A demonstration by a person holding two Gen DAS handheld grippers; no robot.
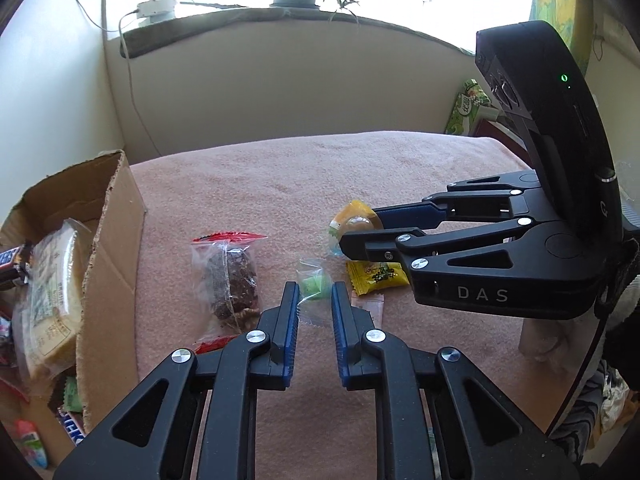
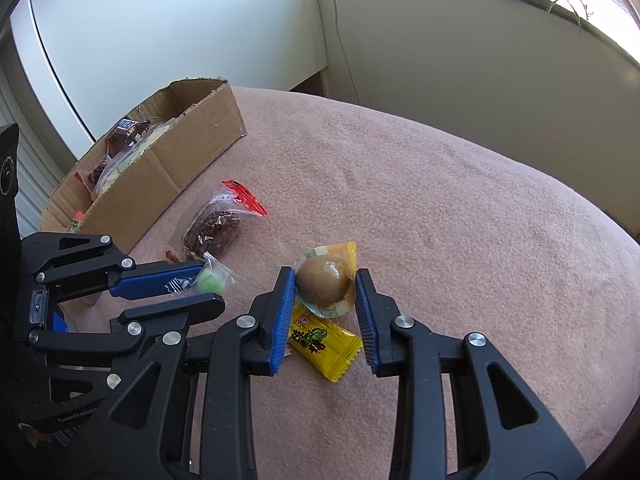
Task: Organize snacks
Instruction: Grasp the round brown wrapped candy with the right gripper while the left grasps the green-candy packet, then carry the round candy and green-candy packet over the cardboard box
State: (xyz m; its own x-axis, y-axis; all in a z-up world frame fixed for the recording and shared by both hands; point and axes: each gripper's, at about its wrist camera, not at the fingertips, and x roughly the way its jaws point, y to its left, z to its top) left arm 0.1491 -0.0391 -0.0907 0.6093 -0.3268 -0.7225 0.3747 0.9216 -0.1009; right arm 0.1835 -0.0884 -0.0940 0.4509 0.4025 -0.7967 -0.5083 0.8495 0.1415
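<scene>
Both tools are down among the loose snacks on the pink fleece-covered surface, each straddling a different item.

Right tool: jaws part open, one finger on each side of the brown glossy egg in its clear-and-yellow plastic pack. The left pad appears to touch the pack's edge; the right pad stands just off it. No grip is made. The egg lies directly ahead, between the fingertips, so closing alone should take it. Its pack overlaps the yellow printed sweet packet, which lies below it, nearer the tool body.

Left tool: jaws narrowly open, holding nothing. The small green sweet in a clear crinkled wrapper sits between the fingertips, wrapper tails running roughly along the fingers. Whether the pads touch the wrapper cannot be told.

The torn brown cardboard box, already carrying several wrapped snacks, stands to the left of both tools; the left tool is nearer it. A clear bag of dark brown nut bar with red sealed ends lies between the box and the green sweet, untouched.

Judgement: the rounded egg may slip within its slick pack under pressure.
</scene>
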